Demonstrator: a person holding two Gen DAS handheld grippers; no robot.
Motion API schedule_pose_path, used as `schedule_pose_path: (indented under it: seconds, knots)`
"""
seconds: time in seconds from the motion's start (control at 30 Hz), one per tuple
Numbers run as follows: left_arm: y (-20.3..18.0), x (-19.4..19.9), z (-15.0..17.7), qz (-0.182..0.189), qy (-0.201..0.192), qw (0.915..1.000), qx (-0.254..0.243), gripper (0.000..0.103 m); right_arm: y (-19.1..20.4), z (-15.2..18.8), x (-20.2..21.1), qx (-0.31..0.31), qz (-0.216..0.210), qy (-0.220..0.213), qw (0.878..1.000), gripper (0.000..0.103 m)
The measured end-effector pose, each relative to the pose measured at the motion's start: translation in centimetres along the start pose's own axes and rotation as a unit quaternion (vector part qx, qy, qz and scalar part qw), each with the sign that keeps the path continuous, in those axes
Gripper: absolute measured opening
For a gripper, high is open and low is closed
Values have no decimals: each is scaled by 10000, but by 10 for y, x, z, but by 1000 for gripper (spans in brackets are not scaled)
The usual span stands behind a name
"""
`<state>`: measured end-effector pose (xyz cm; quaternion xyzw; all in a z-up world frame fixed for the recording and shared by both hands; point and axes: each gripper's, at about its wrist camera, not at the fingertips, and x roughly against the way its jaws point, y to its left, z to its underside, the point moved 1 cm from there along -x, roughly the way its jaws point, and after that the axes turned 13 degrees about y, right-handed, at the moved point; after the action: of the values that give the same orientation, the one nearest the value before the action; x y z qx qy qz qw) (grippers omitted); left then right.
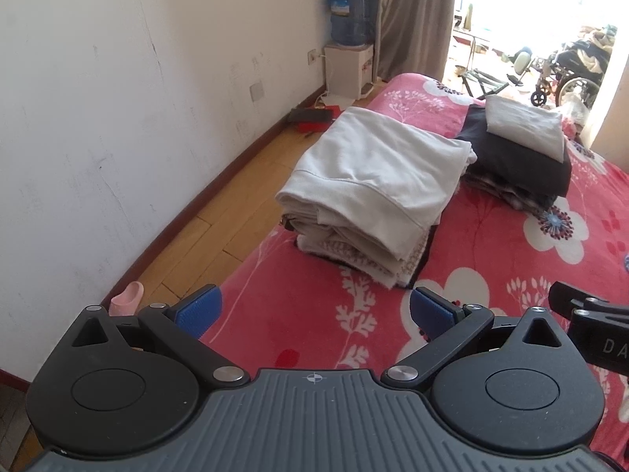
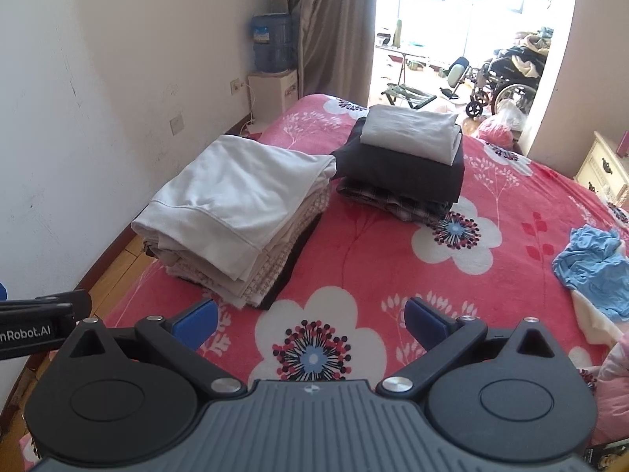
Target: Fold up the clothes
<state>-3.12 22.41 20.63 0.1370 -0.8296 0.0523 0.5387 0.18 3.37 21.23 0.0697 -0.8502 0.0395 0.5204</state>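
Note:
A stack of folded light clothes [image 1: 373,181] [image 2: 236,204] lies on the red floral bed [image 1: 491,259] [image 2: 373,244] near its left edge. Behind it sits a second stack, dark garments topped by a folded white one [image 1: 523,133] [image 2: 409,145]. A crumpled blue garment [image 2: 593,267] lies unfolded at the right of the bed, over a cream one. My left gripper [image 1: 314,312] is open and empty, above the bed in front of the light stack. My right gripper [image 2: 310,316] is open and empty, above the bed to the right of that stack.
A white wall [image 1: 118,118] and a strip of wooden floor [image 1: 220,216] run along the bed's left side. A water dispenser [image 1: 350,39] stands by the curtain. A wheelchair [image 2: 507,82] sits past the doorway. A cream cabinet [image 2: 605,169] stands at the right.

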Motion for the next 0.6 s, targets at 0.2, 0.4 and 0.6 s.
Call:
schedule_pose_path:
  seconds: [0.2,0.4,0.6]
  knots:
    - [11,0,-6,50,-19,10000,73,103,13,-4,3,192,101,-42,9998,103]
    - [18,-1,-6,69,-9,9999,97,103,24,-8,0,322,123,4,9994,103]
    - [21,1,-8,144,-63,9998,99,103,30,-12,5,404,199,-66,9990,103]
